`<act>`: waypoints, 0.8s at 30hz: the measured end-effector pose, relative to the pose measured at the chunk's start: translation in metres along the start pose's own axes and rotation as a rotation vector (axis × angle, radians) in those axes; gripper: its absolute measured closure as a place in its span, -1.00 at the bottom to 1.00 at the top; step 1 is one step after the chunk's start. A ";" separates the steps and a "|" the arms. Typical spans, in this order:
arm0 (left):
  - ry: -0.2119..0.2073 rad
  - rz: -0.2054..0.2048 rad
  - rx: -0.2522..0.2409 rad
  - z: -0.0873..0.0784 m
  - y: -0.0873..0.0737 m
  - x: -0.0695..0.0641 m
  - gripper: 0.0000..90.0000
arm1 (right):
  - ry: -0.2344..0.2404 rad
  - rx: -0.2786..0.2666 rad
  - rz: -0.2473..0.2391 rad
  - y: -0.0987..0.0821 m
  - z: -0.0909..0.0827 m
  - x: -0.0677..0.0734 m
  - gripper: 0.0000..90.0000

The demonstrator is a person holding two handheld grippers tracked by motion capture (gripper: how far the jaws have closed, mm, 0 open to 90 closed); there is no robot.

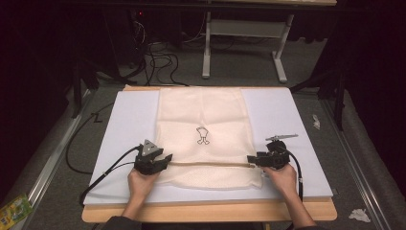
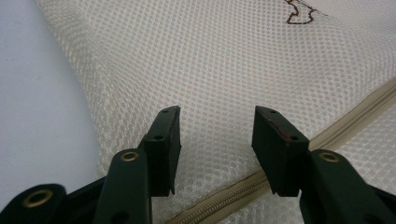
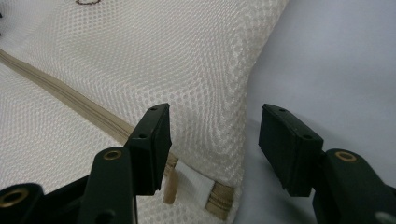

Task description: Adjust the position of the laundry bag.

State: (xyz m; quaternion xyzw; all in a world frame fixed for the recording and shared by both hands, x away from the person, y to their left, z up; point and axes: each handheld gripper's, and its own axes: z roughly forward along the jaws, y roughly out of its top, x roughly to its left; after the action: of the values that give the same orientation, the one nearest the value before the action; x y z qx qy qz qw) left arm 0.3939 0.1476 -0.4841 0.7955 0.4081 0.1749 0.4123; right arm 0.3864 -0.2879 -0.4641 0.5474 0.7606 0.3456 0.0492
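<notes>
Cream mesh zip laundry bag (image 1: 203, 120) flat mid-frame on pale blue mat (image 1: 297, 120) (contents can't tell), L gripper (image 1: 165, 160) and R gripper (image 1: 251, 160) at zip ends, jaws apart, holding nothing, bare mat both sides.

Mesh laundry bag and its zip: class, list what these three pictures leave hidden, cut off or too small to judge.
- Zip pull, right gripper view: half hidden behind the right claw's near jaw.
- Zip, left gripper view: its middle passes behind a jaw of the left claw; both ends are cut by the frame.
- Brown printed mark on the mesh bag, high view: too small to read; cropped by the top edge in both gripper views.
</notes>
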 end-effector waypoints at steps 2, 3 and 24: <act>0.002 -0.001 0.009 0.001 0.000 0.000 0.17 | 0.010 0.000 0.000 0.003 0.003 0.001 0.02; 0.002 -0.002 0.009 0.001 0.000 0.000 0.17 | 0.026 0.005 0.005 0.004 0.005 0.002 0.03; 0.023 0.010 0.047 0.005 0.001 -0.002 0.17 | 0.048 0.037 -0.052 0.012 0.016 0.019 0.16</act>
State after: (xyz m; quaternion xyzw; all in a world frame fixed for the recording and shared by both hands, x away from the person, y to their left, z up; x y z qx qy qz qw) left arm 0.3964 0.1427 -0.4860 0.8050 0.4125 0.1765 0.3881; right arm 0.3958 -0.2621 -0.4641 0.5200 0.7816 0.3432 0.0297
